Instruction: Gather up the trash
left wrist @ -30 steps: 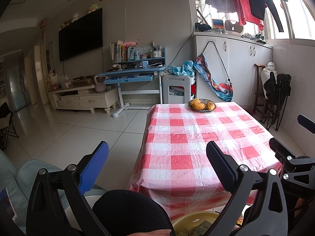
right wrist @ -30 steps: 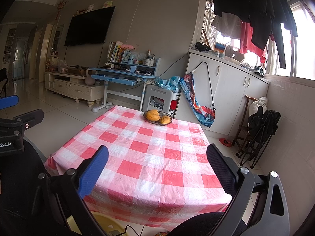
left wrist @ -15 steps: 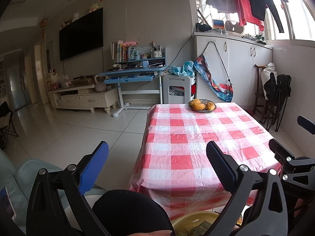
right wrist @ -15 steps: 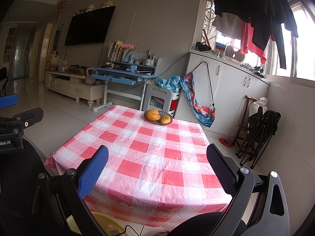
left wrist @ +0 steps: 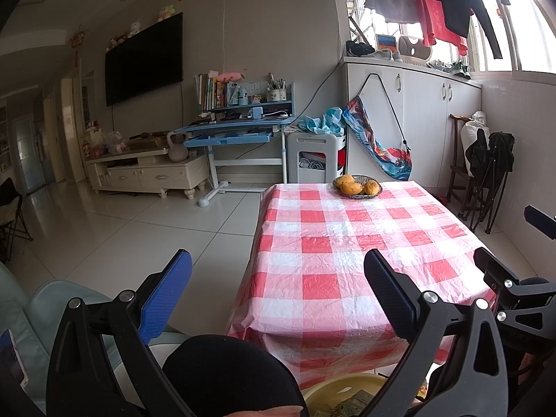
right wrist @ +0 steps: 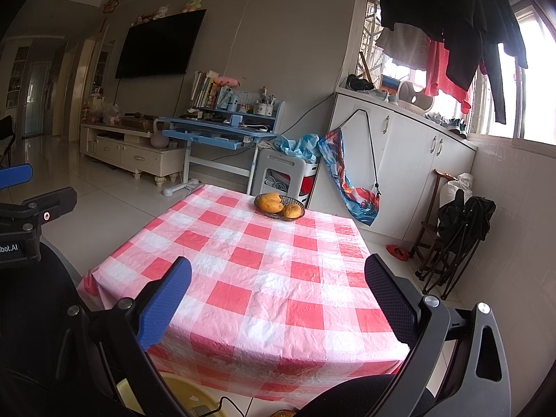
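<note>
Your left claw point(left wrist: 278, 299) spread wide, right claw point(right wrist: 278, 299) too (nothing pinched), checked table point(left wrist: 347, 243) centre frame, fruit bowl point(right wrist: 279, 206) at its far edge.

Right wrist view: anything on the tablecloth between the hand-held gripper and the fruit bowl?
Nothing: bare checked tablecloth from right hand-held gripper to fruit bowl.

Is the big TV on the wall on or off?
Off, it seems. The TV screen is plain black in both views, with no picture or glow on it.
</note>
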Demonstrator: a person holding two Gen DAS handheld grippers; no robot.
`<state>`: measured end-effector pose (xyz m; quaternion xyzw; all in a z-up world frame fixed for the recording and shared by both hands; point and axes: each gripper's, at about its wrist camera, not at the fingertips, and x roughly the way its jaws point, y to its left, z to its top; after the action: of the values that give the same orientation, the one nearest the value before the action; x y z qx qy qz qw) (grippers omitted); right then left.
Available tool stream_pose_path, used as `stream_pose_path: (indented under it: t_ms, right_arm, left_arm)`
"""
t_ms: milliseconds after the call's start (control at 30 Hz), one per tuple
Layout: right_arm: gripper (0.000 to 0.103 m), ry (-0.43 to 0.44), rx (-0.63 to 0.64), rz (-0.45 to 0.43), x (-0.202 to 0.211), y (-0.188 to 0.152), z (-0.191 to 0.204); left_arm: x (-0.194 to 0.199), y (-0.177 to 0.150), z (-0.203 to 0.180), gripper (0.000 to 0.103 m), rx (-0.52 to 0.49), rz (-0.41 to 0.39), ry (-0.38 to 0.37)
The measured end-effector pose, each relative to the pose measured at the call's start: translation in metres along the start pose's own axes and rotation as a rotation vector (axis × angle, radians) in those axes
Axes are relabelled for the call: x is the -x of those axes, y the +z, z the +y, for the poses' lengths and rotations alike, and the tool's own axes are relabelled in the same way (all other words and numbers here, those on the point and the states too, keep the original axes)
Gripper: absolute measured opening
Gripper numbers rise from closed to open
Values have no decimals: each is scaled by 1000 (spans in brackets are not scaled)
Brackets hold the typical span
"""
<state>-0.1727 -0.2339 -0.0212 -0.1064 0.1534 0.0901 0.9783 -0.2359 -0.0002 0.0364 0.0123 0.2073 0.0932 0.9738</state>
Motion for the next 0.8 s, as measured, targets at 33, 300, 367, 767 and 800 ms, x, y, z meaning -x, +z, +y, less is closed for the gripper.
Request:
stream_pose_path:
  t_ms: [33, 300, 367, 767, 800]
  right_arm:
    - [95, 0, 0, 0, 0, 0, 0]
    - [95, 0, 1, 1, 0, 0, 1]
    - [95, 0, 4, 1, 1, 0, -1]
    - [95, -1, 9, 5, 4, -6, -13]
    - [95, 0, 12, 5, 3, -6, -13]
  left_arm:
    - [0, 0, 0, 96, 0, 0, -1]
    - [0, 0, 0, 96, 2, 0, 0]
    - [0, 0, 0, 96, 2, 1, 1]
    - [0, 0, 0, 96, 7, 1, 0]
    - [0, 0, -1, 96, 11, 1, 0]
